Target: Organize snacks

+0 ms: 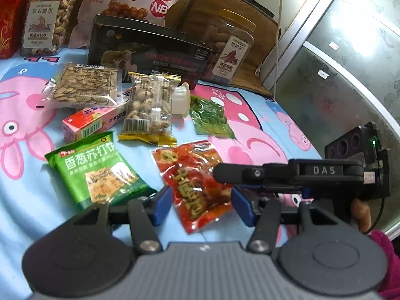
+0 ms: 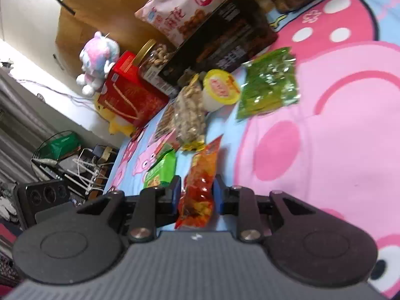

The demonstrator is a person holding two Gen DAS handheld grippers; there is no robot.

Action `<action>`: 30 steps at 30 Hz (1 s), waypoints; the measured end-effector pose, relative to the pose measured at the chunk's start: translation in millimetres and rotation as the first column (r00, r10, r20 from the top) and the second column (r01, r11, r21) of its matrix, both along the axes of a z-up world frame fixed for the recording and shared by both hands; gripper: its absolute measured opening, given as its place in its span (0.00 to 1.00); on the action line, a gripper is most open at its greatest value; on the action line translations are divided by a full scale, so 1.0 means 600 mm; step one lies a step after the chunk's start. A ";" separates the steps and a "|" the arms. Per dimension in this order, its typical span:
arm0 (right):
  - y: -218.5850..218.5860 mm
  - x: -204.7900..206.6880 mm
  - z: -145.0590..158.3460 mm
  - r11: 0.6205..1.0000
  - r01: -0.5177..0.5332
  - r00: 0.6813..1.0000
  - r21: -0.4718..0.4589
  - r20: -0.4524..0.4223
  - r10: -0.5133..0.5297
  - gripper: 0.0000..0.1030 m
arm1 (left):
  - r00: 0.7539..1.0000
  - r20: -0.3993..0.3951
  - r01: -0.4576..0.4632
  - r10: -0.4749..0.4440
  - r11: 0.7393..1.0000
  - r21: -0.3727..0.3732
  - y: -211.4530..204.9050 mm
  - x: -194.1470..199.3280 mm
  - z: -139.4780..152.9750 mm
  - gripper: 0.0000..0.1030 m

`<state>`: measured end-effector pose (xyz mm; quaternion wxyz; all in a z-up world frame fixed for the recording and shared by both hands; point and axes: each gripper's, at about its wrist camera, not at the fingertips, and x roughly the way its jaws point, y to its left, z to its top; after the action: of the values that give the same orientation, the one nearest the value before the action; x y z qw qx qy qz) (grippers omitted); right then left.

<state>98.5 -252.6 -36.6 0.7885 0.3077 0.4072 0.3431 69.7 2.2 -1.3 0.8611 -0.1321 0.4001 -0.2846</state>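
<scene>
- red snack pouch [image 1: 193, 182] [image 2: 200, 187]: glossy, crinkled, flat on the bedsheet
- green cracker pack [image 1: 96, 172]: just left of it
- clear nut packet [image 1: 150, 108]: behind, leaning on pink box [image 1: 92, 122]
</scene>
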 end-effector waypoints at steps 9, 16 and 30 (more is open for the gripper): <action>-0.033 -0.004 0.004 0.993 0.061 0.998 0.099 -0.003 -0.061 0.11 | 0.999 -0.040 -0.020 0.016 0.995 -0.101 0.029 0.011 0.011 0.54; -0.057 -0.009 0.006 0.921 0.058 0.998 0.384 -0.033 -0.049 0.11 | 0.991 -0.127 -0.010 -0.035 0.942 -0.337 0.051 0.027 0.012 0.61; -0.004 0.045 0.059 0.949 -0.030 0.999 0.312 0.037 0.020 0.11 | 0.998 -0.029 -0.065 0.058 0.943 -0.327 0.083 0.074 0.082 0.40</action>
<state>125.3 -254.8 -1.2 0.7321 0.4178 0.3383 0.4183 114.4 52.1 47.9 0.8318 -0.2887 0.3510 -0.3188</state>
